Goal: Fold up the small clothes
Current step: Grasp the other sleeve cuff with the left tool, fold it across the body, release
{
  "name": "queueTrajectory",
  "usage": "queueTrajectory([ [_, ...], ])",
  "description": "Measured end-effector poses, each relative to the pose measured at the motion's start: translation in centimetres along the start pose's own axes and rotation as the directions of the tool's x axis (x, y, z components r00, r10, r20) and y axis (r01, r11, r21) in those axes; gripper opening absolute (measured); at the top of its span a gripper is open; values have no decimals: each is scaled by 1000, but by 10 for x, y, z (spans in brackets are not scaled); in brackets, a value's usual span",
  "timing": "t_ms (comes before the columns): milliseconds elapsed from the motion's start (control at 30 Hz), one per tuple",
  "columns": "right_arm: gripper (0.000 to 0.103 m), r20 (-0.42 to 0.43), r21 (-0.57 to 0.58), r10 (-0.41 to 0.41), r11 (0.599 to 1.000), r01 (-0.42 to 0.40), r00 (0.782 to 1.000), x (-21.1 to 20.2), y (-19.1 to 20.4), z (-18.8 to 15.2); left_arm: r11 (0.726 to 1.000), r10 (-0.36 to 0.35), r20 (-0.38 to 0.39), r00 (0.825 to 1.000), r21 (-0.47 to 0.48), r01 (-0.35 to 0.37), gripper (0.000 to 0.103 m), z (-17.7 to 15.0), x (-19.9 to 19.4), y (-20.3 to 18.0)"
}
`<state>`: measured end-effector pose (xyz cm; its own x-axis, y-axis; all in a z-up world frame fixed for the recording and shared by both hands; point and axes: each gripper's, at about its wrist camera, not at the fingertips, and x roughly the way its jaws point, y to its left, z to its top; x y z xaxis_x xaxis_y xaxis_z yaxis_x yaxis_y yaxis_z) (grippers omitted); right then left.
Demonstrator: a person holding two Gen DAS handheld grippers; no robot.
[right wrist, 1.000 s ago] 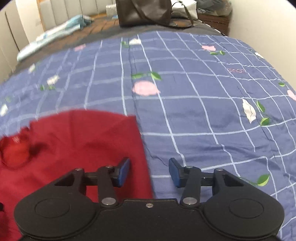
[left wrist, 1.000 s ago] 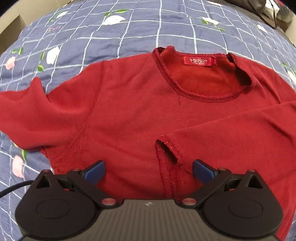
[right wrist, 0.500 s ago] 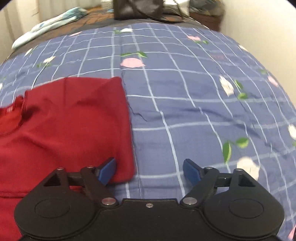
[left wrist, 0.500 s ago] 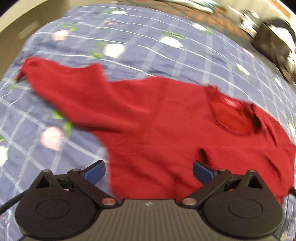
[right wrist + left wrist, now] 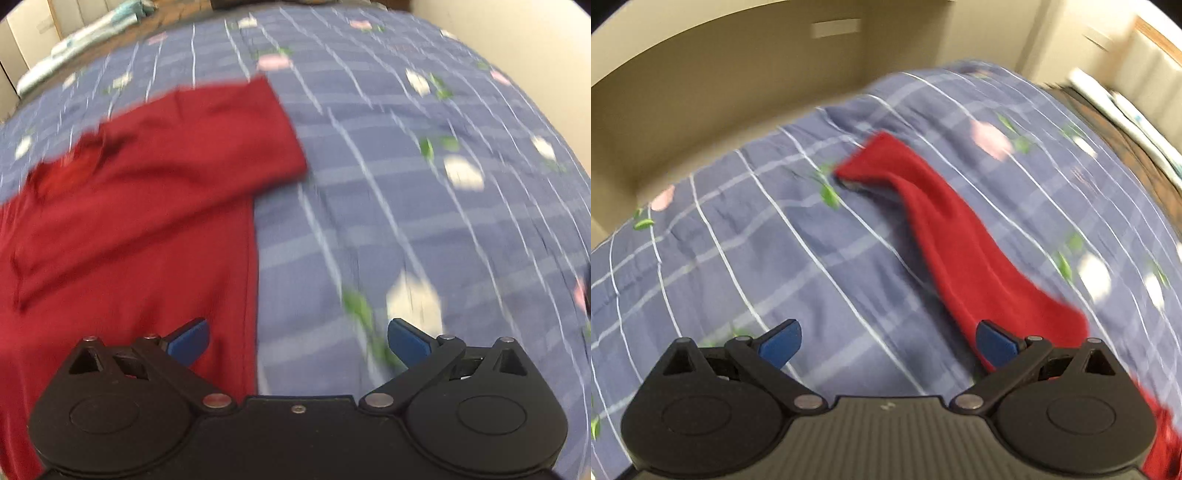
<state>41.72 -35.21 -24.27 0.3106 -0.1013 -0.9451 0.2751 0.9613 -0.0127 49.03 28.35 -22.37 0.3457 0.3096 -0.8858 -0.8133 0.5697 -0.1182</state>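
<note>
**Red top flat on the bed, both grippers released**

While both views are smeared by blur, we can see the red knit long-sleeved top lying flat on the blue checked bedspread with pink flowers and green leaves. In the right wrist view it fills the left half of the frame, one sleeve folded across the chest, its straight side edge running down to just right of the left fingertip. The right gripper has just been opening; its blue-padded jaws stand wide, nothing pinched between them. In the left wrist view the other red sleeve stretches from the frame's centre to the lower right, passing under the right fingertip. The left gripper is likewise spread and holds nothing. Beige walls rise beyond the bed at upper left.
</note>
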Motion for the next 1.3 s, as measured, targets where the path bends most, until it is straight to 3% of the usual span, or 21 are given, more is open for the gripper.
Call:
queueTrajectory([
  [133,102,-95,39,-35,998,39,995,-17,5,-43,996,-47,6,999,-70,47,102,33,27,13],
  [267,102,-154,34,-59,997,65,986,-28,10,-72,976,-130,16,991,-174,131,92,57,56,25],
  [467,102,-154,30,-55,998,60,986,-37,19,-82,942,-185,35,982,-279,187,75,75,87,30],
  [533,102,-143,34,-49,998,55,988,-41,23,-82,932,-187,37,982,-310,190,65,78,91,31],
  [633,102,-132,42,-42,998,48,990,-44,28,-80,916,-210,30,977,-343,207,38,82,94,34],
  [700,102,-127,42,-33,998,39,991,-45,32,-79,913,-228,40,973,-338,228,11,85,91,35],
  [767,102,-124,39,-26,999,31,992,-46,37,-78,908,-246,87,965,-328,261,5,86,80,34],
  [867,102,-110,40,-11,999,16,994,-47,44,-76,918,-276,174,945,-244,313,4,87,51,25],
  [967,102,-81,21,7,1000,-5,997,-50,52,-70,946,-303,269,914,-28,322,4,81,5,1],
  [1033,102,-58,18,25,1000,-24,998,-50,57,-65,942,-333,330,883,145,301,4,70,-30,-20],
  [1100,102,-36,31,41,999,-40,999,-51,61,-60,912,-386,367,847,294,288,4,55,-60,-39],
  [1167,102,-12,41,56,998,-55,998,-53,63,-57,862,-446,384,809,426,273,4,35,-87,-59],
  [1300,102,20,30,83,996,-84,996,-58,67,-55,740,-567,350,746,614,275,4,-6,-132,-98],
])
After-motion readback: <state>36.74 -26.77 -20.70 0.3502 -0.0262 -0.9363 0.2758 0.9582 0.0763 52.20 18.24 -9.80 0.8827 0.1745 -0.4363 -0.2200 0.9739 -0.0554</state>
